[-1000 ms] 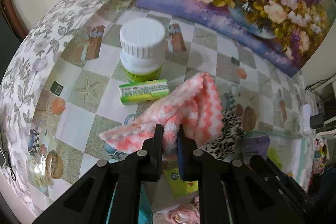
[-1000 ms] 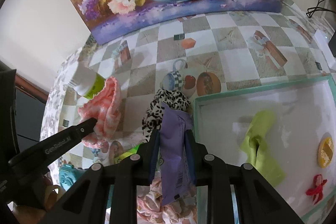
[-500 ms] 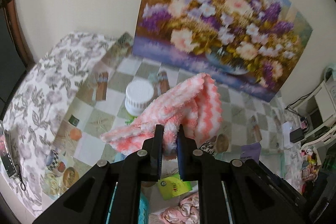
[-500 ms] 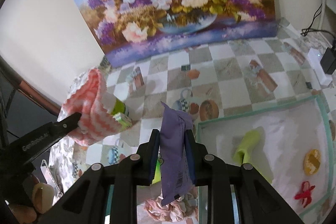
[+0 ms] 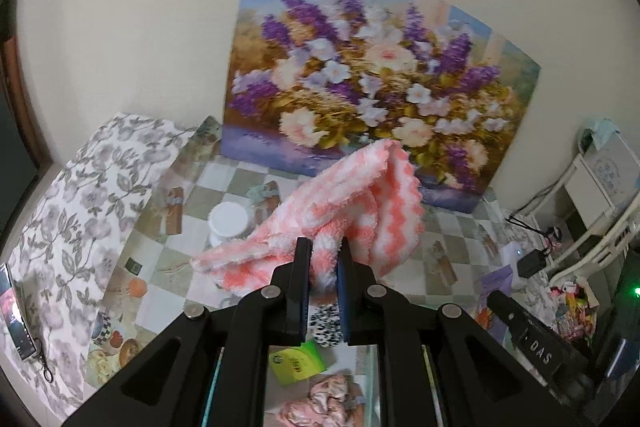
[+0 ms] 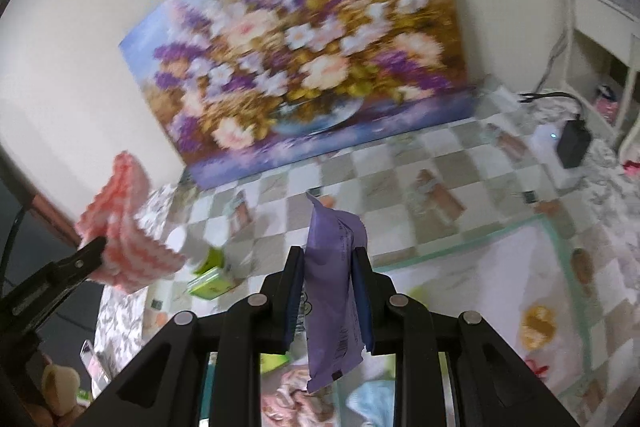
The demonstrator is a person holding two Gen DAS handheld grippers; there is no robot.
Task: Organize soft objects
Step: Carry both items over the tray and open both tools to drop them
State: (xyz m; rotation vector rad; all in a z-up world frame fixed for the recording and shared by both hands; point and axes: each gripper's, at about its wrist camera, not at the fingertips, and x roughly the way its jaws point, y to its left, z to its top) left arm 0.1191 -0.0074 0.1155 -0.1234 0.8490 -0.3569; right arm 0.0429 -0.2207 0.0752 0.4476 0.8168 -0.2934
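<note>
The left gripper (image 5: 323, 263) is clamped on a pink towel (image 5: 352, 203) held in the air above the table (image 5: 224, 183) (a white jar (image 5: 229, 221) stands below it). The right gripper (image 6: 327, 269) pinches a purple pouch (image 6: 333, 291), also lifted, near the tray (image 6: 556, 227).

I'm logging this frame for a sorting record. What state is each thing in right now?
Left hand-held gripper: shut on the pink towel.
Pink towel: lifted off the table, hanging crumpled.
Right hand-held gripper: shut on the purple packet.
Purple packet: held upright in the air, sealed as far as visible.
White jar: standing on the table, lid on.
Green box: lying on its side.
Painting: leaning against the wall.
</note>
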